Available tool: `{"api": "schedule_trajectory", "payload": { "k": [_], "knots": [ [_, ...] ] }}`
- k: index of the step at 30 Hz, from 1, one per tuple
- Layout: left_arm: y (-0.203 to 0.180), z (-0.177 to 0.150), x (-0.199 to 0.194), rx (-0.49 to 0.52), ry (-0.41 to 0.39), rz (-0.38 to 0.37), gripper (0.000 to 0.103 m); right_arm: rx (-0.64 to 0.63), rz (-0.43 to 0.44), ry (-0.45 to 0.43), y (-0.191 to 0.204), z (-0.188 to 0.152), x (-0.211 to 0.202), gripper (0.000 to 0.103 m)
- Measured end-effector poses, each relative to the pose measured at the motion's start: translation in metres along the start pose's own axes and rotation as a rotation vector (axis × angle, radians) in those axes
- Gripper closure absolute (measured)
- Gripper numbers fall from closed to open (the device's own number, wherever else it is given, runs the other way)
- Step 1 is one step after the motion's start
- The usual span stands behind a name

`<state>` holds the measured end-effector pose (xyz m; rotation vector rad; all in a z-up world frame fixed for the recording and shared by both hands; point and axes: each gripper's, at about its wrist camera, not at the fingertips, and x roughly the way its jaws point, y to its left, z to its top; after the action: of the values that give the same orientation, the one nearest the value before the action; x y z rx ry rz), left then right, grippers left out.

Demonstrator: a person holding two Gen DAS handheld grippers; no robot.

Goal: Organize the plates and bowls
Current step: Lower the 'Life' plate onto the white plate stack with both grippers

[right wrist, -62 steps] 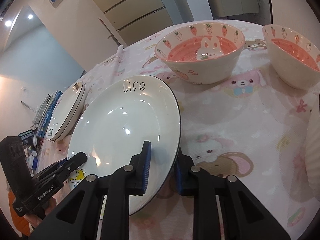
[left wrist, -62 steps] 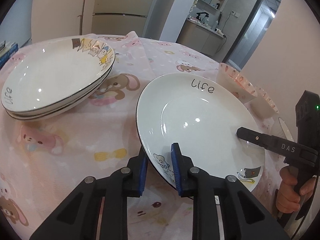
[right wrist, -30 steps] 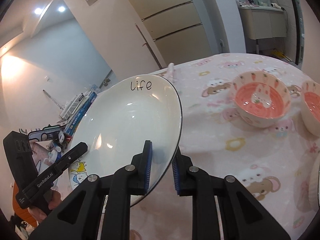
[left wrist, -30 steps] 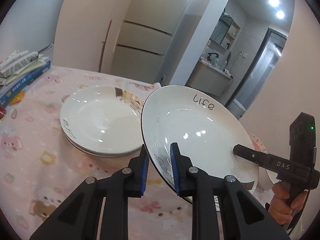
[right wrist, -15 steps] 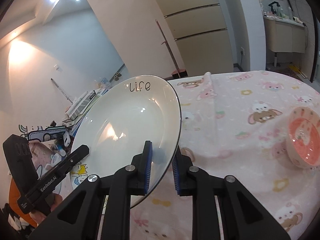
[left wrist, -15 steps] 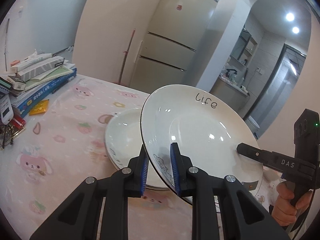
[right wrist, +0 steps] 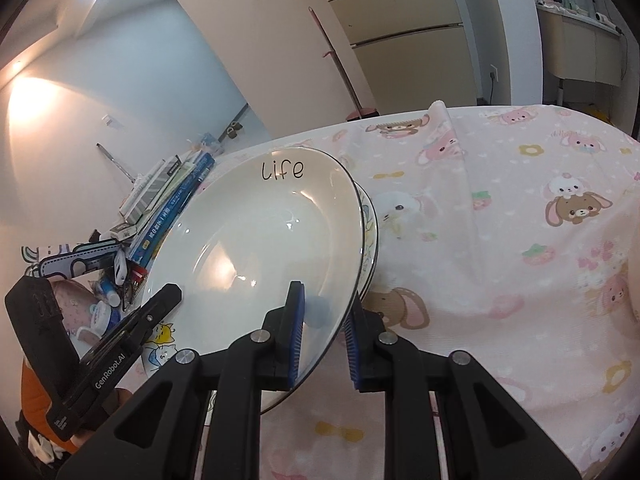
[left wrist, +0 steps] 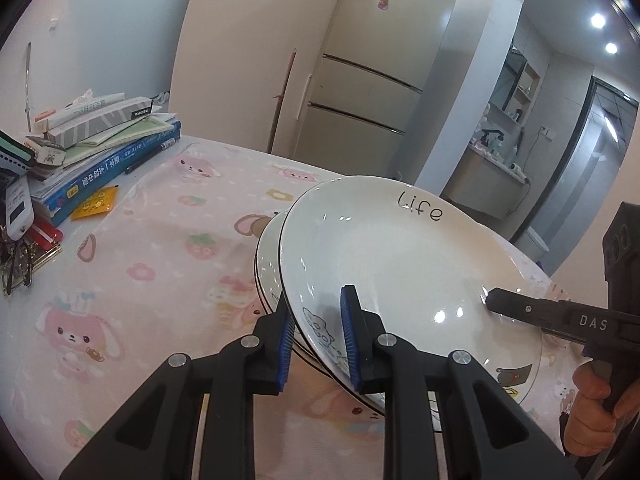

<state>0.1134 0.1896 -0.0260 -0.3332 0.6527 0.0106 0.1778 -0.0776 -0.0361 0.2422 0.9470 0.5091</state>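
Pink cartoon tablecloth (left wrist: 152, 264) fills the lower frame; both the left gripper (left wrist: 316, 340) and right gripper (right wrist: 322, 332) clamp opposite rims of the "Life" plate (left wrist: 400, 264) (centre frame), above the stacked plates (left wrist: 266, 264)

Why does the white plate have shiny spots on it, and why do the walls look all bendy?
Left wrist view: ceiling lamps bounce off the glossy plate as small white glints; the fisheye lens curves the fridge and darkens the corners. Right wrist view: the same plate shows a warm orange glare, likely from the glow on the wall; the walls bow the same way.
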Motion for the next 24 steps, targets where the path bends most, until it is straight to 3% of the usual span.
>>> {"api": "schedule_trajectory", "payload": {
  "k": [24],
  "knots": [
    [-0.004,-0.01,0.01,0.03,0.005,0.085,0.078,-0.068,-0.087,-0.076,0.013,-0.008,0.015,0.081]
  ]
}}
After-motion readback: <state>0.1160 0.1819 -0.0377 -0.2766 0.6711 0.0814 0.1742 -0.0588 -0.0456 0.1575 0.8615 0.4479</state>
